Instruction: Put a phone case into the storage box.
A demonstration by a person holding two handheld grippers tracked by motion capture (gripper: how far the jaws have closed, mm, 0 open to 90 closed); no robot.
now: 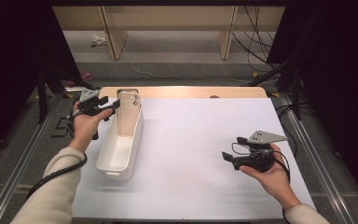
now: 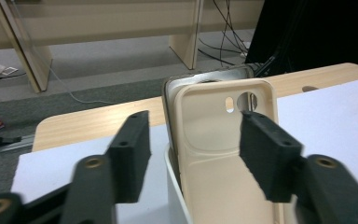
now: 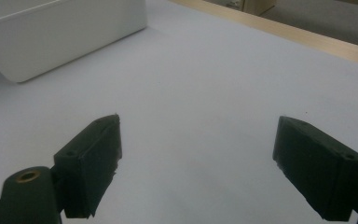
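Right gripper (image 1: 227, 158): jaws spread wide with nothing between them, held low over the white sheet-covered table (image 1: 200, 186), well apart from the work

Left gripper (image 1: 114, 105): jaws about half apart, clamped on nothing. Just ahead of its fingertips: beige rounded-rectangular plastic phone case (image 1: 129, 114), upright against the far end wall of the white oblong plastic bin (image 1: 108, 161)

Risk, as judged:
- Leaning on edge and unsupported, so liable to tip flat into the bin or over the rim if nudged by either jaw
- Likely cause: a sideways sweep while backing away. Withdraw straight along the jaw line
- One jaw very close to the case face; cannot tell whether touching

Differences between views:
- High view: both grippers and the full length of the bin
- Left gripper view: two camera cut-outs (image 2: 229, 103) near the case top, and a grey rim (image 2: 205, 73) of something behind the case, identity unclear
- Right gripper view: one side wall of the bin, far beyond the jaw on that view's left
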